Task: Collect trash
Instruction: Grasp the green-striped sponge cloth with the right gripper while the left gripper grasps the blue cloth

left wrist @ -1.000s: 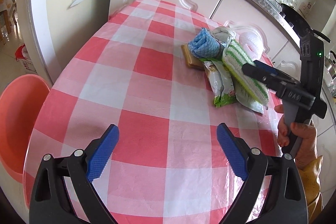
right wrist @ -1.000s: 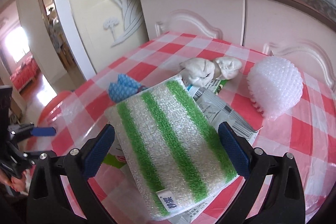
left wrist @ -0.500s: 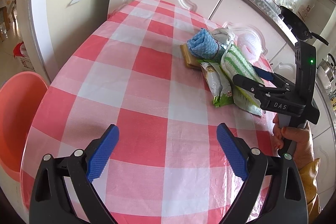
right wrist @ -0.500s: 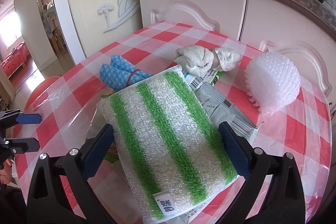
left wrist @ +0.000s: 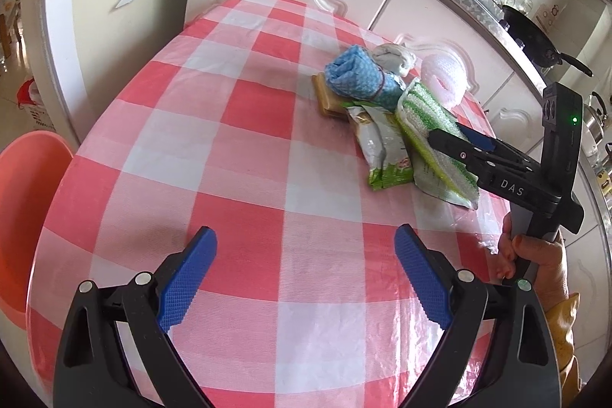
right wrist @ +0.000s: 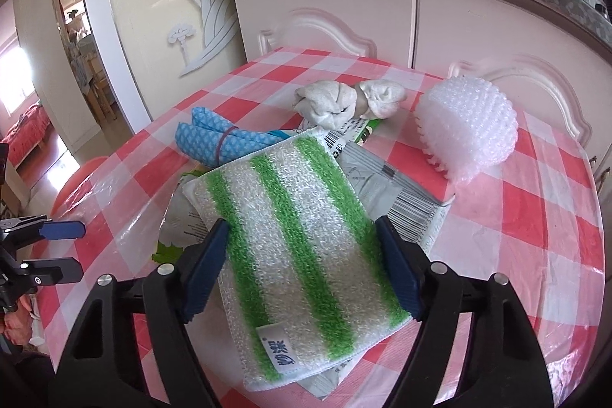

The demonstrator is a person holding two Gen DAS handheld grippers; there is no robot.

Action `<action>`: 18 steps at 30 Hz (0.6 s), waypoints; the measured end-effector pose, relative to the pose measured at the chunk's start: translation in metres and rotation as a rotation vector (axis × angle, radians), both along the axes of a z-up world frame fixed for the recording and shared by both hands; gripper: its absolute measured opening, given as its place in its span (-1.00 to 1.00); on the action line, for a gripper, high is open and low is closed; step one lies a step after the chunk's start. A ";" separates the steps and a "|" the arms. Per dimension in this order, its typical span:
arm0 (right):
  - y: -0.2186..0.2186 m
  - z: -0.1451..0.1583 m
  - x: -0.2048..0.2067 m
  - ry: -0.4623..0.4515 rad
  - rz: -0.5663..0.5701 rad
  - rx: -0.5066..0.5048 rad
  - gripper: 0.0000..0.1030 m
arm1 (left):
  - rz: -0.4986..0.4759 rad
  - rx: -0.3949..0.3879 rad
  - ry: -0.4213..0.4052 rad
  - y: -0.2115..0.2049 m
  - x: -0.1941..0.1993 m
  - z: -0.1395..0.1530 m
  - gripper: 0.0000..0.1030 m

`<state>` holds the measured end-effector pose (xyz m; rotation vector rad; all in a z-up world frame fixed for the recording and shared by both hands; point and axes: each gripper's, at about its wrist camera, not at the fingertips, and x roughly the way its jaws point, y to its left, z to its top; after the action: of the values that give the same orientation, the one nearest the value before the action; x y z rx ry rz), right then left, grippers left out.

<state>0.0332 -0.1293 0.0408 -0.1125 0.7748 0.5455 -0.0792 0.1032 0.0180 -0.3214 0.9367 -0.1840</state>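
I counted one striped sponge (right wrist: 298, 239), one blue cloth (right wrist: 214, 140), one grey rag (right wrist: 344, 100), one bubble-wrap roll (right wrist: 466, 129), two wrappers (left wrist: 378, 151), one basin (left wrist: 23, 201).

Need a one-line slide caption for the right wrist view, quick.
Right gripper closing on the green-striped sponge cloth atop snack wrappers on the checkered table.

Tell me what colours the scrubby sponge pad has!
The sponge pad has white and green stripes, clearest in the right wrist view.
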 end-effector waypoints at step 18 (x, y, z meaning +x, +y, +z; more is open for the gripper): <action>-0.046 0.004 -0.002 0.005 -0.135 0.086 0.04 | -0.023 -0.056 -0.047 -0.036 0.077 0.020 0.81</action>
<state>0.0307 -0.1755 0.0449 0.0205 0.7565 0.4507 -0.0021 0.0669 0.0377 -0.3568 0.8906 -0.2376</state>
